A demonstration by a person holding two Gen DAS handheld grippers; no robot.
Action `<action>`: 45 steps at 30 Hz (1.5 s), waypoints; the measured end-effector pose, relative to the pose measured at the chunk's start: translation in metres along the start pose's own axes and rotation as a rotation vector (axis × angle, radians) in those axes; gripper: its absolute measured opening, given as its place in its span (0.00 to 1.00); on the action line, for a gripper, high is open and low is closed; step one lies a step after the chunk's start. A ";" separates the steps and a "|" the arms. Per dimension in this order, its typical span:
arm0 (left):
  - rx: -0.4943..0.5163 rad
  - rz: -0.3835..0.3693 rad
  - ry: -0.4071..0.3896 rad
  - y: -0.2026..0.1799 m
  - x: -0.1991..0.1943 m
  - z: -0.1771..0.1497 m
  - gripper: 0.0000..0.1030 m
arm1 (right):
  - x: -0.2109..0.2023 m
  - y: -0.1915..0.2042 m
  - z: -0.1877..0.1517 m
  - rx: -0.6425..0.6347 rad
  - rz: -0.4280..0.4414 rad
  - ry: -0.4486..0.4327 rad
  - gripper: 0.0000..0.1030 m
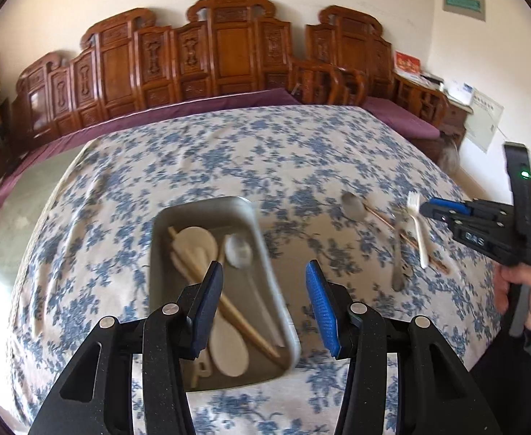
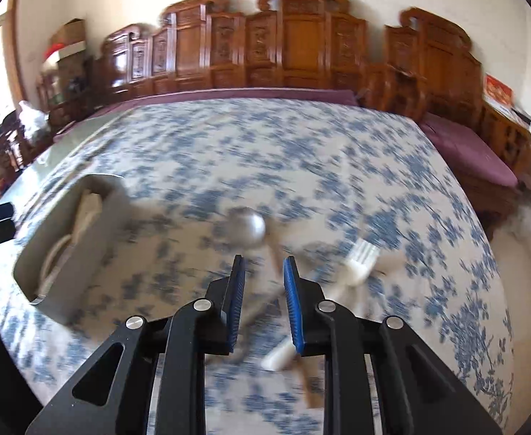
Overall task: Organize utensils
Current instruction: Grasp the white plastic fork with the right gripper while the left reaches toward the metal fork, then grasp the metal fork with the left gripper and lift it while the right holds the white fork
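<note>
A grey metal tray (image 1: 207,206) on the blue floral tablecloth holds white spoons (image 1: 229,348), wooden chopsticks (image 1: 243,326) and a clear spoon (image 1: 239,250). My left gripper (image 1: 263,266) hovers open over the tray's right side with nothing between its fingers. To the right of the tray lie a metal spoon (image 1: 352,206), a white plastic fork (image 1: 418,230), a chopstick (image 1: 406,237) and another metal utensil (image 1: 397,268). My right gripper (image 2: 263,260) is above these loose pieces, its jaws a narrow gap apart and holding nothing. In its blurred view the metal spoon (image 2: 251,230) and white fork (image 2: 359,264) lie just beyond it.
A person's hand (image 1: 530,290) holds the right gripper (image 1: 433,208) at the table's right edge. Carved wooden benches (image 1: 229,50) with purple cushions (image 1: 403,119) line the far side. The tray (image 2: 70,250) sits left of the right gripper.
</note>
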State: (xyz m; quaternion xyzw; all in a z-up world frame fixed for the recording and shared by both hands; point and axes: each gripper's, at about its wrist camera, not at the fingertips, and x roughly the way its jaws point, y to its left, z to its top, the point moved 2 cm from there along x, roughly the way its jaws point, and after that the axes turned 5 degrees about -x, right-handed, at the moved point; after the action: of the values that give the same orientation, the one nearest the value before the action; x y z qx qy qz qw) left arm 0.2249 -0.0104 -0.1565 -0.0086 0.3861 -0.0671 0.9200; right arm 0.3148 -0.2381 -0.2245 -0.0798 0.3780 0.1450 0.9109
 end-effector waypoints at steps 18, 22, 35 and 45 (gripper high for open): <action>0.071 -0.021 0.068 -0.057 0.024 -0.014 0.44 | 0.060 -0.034 -0.028 0.097 -0.043 0.158 0.36; 0.086 -0.028 0.075 -0.064 0.027 -0.013 0.44 | 0.059 -0.039 -0.028 0.107 -0.055 0.167 0.33; 0.158 -0.076 0.084 -0.103 0.054 0.019 0.44 | 0.047 -0.062 -0.029 0.131 -0.056 0.147 0.08; 0.219 -0.116 0.156 -0.141 0.109 0.023 0.44 | 0.034 -0.100 -0.028 0.255 -0.031 0.090 0.08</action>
State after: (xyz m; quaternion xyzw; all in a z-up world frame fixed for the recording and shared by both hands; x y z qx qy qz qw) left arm 0.2999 -0.1651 -0.2079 0.0747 0.4456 -0.1624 0.8772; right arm 0.3509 -0.3325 -0.2651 0.0244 0.4325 0.0780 0.8979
